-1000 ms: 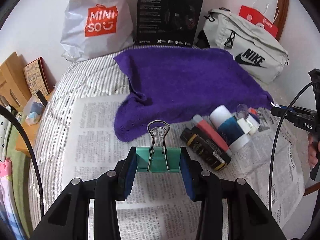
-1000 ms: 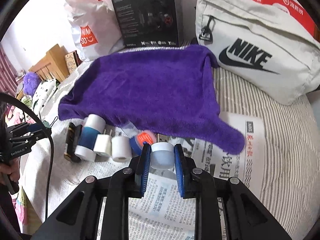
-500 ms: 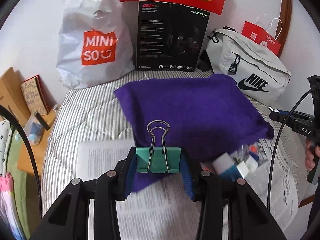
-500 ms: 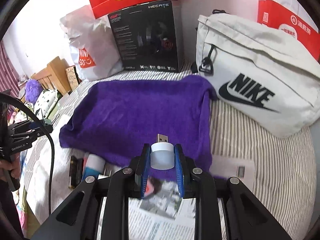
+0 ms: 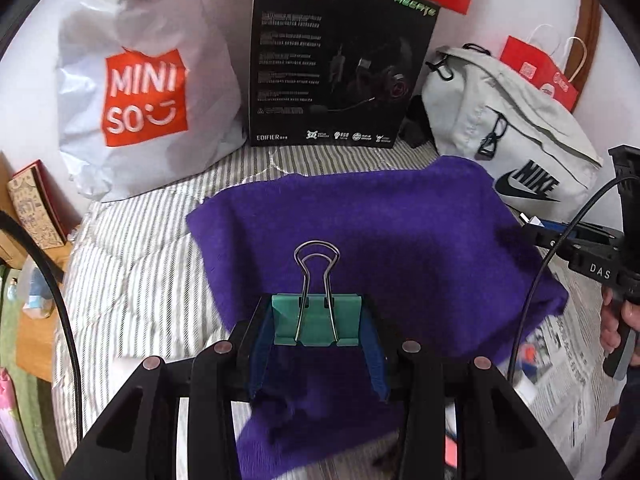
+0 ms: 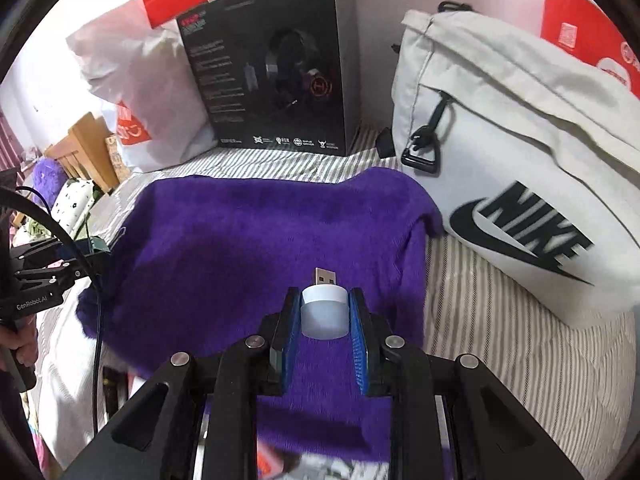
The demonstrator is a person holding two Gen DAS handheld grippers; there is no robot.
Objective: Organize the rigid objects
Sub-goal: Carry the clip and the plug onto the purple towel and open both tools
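My left gripper (image 5: 317, 322) is shut on a green binder clip (image 5: 316, 319) with its wire handles pointing forward, held above the near part of a purple towel (image 5: 380, 232). My right gripper (image 6: 325, 312) is shut on a small white USB light (image 6: 324, 309) with its metal plug pointing forward, held above the same purple towel (image 6: 248, 240). The right gripper also shows at the right edge of the left wrist view (image 5: 532, 224), and the left gripper at the left edge of the right wrist view (image 6: 96, 246). Most loose items on the newspaper are hidden below the grippers.
A white Miniso bag (image 5: 140, 92), a black headset box (image 5: 336, 64) and a white Nike bag (image 6: 520, 168) stand along the wall behind the towel. Newspaper (image 5: 568, 360) with small items lies at the right on the striped bed (image 5: 132, 264). A wooden stand (image 5: 28, 220) is left.
Both grippers rose from the newspaper and moved forward over the purple towel, each still holding its object. The pile of small items dropped out of view below.
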